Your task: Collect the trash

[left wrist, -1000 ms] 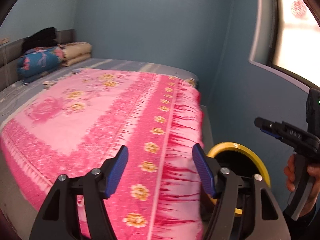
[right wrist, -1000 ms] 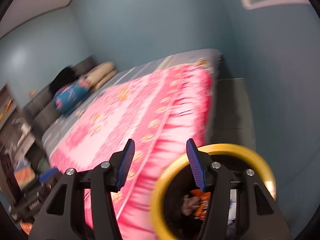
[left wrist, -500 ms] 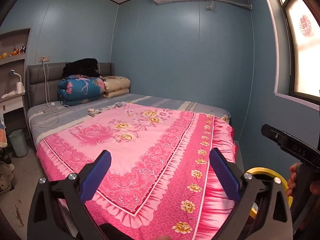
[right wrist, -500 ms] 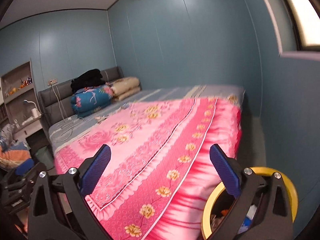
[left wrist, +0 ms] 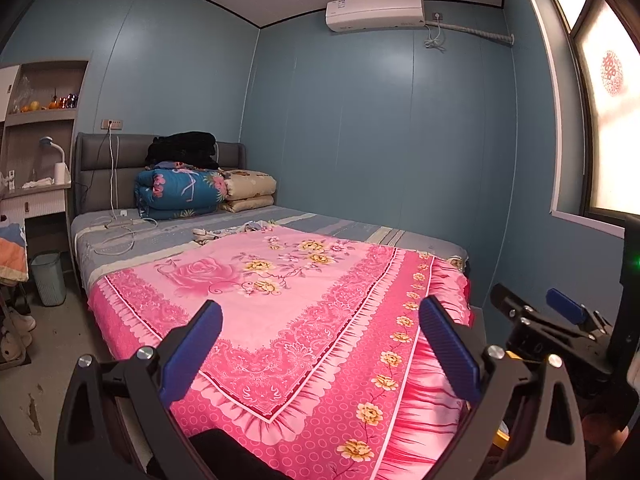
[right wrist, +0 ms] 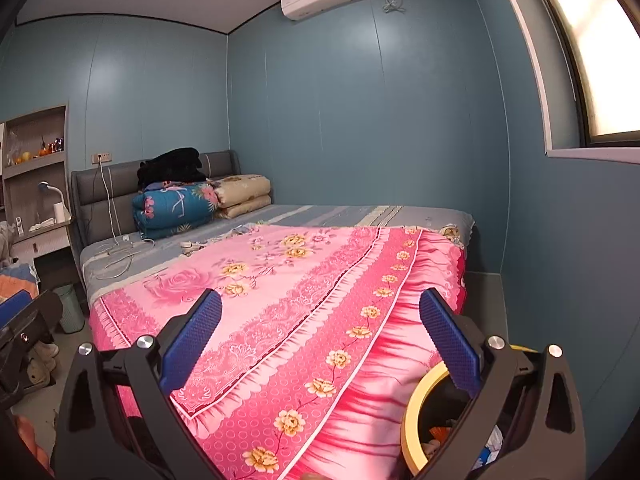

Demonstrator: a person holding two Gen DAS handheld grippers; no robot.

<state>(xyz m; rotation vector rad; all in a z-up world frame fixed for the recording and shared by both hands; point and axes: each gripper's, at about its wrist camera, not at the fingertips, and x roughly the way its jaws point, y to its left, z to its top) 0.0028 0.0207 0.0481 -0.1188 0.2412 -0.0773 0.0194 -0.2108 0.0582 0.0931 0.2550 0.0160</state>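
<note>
Yellow-rimmed bin [right wrist: 416, 408] sat low-right of right gripper [right wrist: 320, 340] — nearer than left gripper [left wrist: 320, 344]; both jaws had just opened wide, empty.

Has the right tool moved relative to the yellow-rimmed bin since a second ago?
Yes. The right tool, jaws just opened and empty, has drawn back and lifted: the yellow-rimmed bin now sits lower right beside the bed.

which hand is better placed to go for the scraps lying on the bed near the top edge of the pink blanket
Left, probably. The scraps sit left of centre in both views, the left gripper is on that side, and the right gripper hangs by the yellow-rimmed bin. Both are open and empty.
</note>
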